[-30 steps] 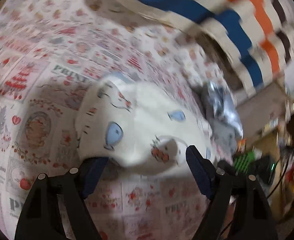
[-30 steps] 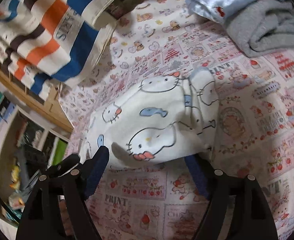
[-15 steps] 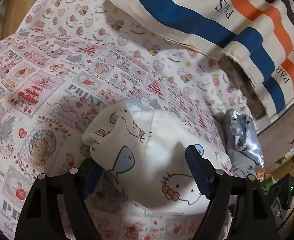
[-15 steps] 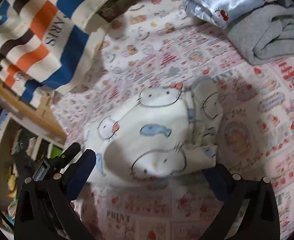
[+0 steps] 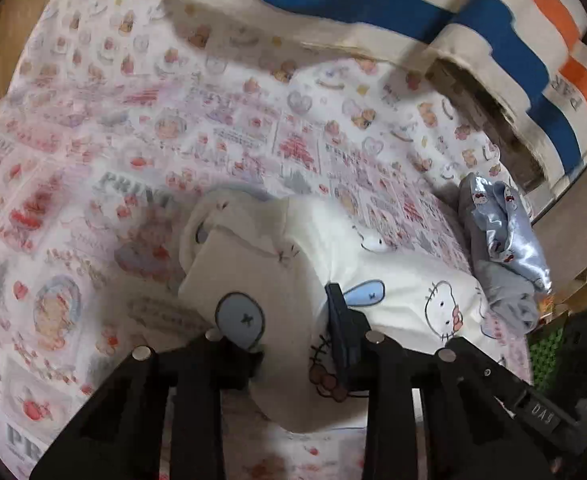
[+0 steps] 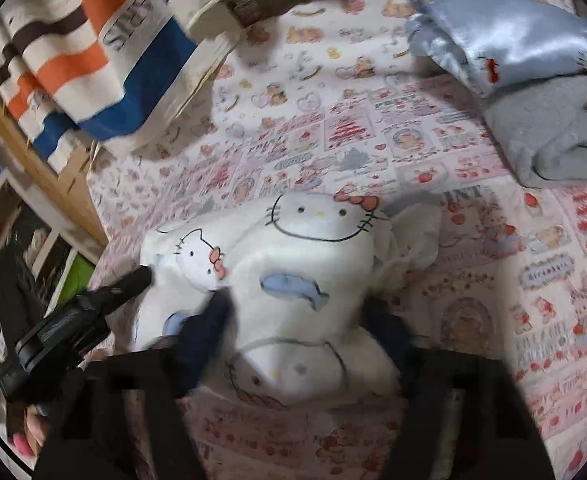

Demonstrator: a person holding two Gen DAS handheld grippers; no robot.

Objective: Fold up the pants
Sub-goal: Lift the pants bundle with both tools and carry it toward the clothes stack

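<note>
Bedsheet (image 5: 253, 128) covered in pink cartoon prints is the work surface, with the white cat-print pants (image 5: 373, 280) bunched in a half-folded lump mid-bed. Half a second back both grippers straddled it wide; now both have just been closing. The left gripper (image 5: 293, 320) and right gripper (image 6: 301, 320) each pinch the near edge, so the next fold looks ready.

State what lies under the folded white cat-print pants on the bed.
The white pants rest on the pink printed bedsheet, which shows all around them. Whether anything else lies beneath the bundle cannot be seen; the fabric covers it.
</note>
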